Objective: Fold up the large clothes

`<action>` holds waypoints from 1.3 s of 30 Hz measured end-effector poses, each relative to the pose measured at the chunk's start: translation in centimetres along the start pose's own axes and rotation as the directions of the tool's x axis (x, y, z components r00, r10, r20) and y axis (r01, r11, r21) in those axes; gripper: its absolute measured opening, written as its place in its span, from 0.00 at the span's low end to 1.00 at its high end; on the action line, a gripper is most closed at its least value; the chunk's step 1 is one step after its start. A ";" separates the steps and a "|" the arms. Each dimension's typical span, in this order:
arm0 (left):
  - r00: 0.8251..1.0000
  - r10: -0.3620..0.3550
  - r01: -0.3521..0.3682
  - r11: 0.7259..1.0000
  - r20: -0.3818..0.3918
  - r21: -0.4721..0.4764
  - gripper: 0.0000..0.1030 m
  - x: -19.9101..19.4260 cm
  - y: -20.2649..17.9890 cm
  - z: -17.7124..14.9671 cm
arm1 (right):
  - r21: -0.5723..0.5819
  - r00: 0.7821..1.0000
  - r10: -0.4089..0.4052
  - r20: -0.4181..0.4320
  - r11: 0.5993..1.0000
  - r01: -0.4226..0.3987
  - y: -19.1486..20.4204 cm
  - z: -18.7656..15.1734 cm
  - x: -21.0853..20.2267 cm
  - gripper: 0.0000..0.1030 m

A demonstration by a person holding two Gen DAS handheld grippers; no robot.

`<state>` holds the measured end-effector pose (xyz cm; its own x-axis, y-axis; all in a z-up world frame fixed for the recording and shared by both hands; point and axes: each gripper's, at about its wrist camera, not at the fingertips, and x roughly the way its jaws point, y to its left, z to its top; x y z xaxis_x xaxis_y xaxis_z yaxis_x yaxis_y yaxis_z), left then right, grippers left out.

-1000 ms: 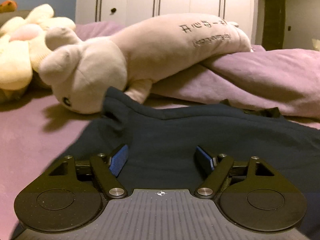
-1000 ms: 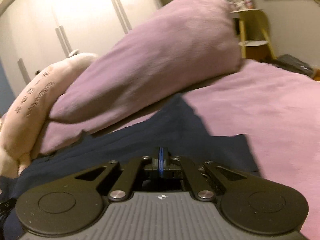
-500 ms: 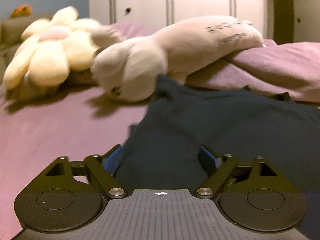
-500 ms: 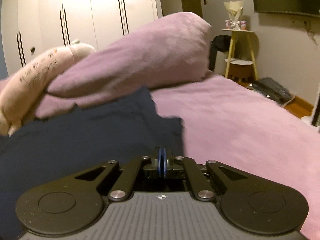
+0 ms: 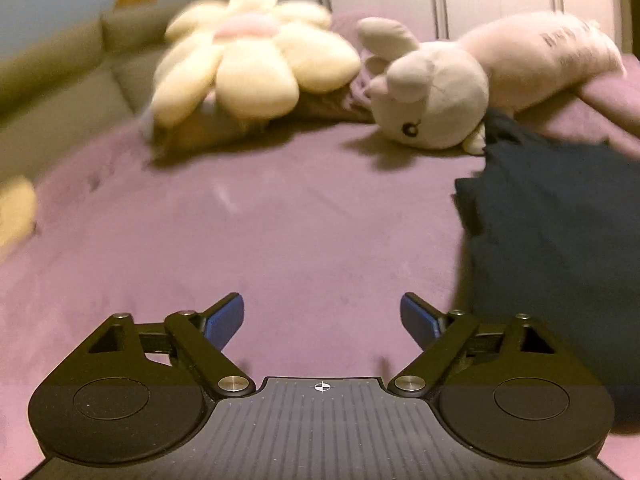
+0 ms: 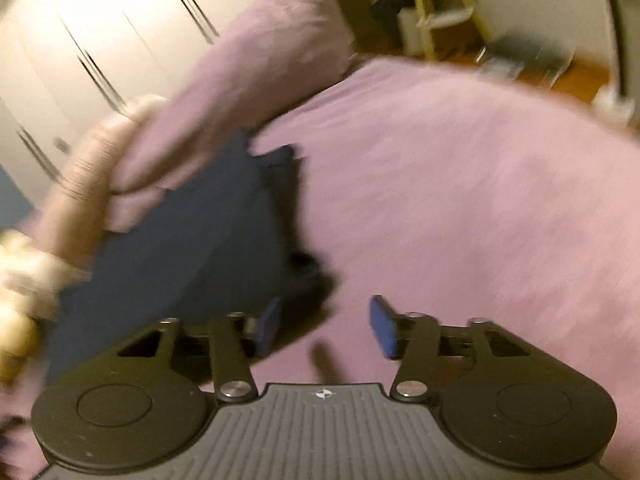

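- The right gripper (image 6: 324,330), clamped tight a second ago, now has its blue pads spread with nothing between them.
- It has left the dark garment (image 6: 192,248), which now lies to its left.
- The left gripper (image 5: 322,320) has swung left off the garment (image 5: 560,240) and now hovers above bare purple bedspread (image 5: 280,232).
- The flower plush (image 5: 248,68) has come into fuller view.

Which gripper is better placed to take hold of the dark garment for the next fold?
Probably the right gripper: it is open with the dark garment at its left finger. The left gripper, also open, faces bare purple bedspread.
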<state>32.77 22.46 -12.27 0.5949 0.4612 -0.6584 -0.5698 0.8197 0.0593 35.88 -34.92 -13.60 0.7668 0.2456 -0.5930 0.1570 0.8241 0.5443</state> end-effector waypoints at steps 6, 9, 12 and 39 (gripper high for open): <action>0.865 -0.495 0.419 0.802 -0.080 -0.427 0.88 0.4 3.3 -0.5 | 0.274 0.973 0.222 -0.060 0.941 -0.198 -0.6 -0.7 2.0 0.59; 0.856 -0.498 0.392 0.802 -0.141 -0.451 0.87 1.9 2.1 -0.5 | 0.373 0.966 0.249 -0.075 0.905 -0.204 -0.8 -0.8 3.3 0.56; 0.825 -0.533 0.408 0.792 -0.187 -0.453 0.77 3.2 1.3 -0.6 | 0.475 0.956 0.289 -0.051 0.849 -0.232 -1.9 -1.0 3.7 0.54; 0.749 -0.647 0.516 0.706 -0.144 -0.486 0.67 2.7 2.2 -1.9 | 0.567 0.974 0.229 0.003 0.802 -0.190 -2.9 -0.8 6.4 0.47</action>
<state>32.06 24.92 -15.35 0.7323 -0.2336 -0.6396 -0.3709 0.6508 -0.6625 39.82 -35.27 -19.46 0.7840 0.4262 -0.4514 0.3332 0.3248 0.8852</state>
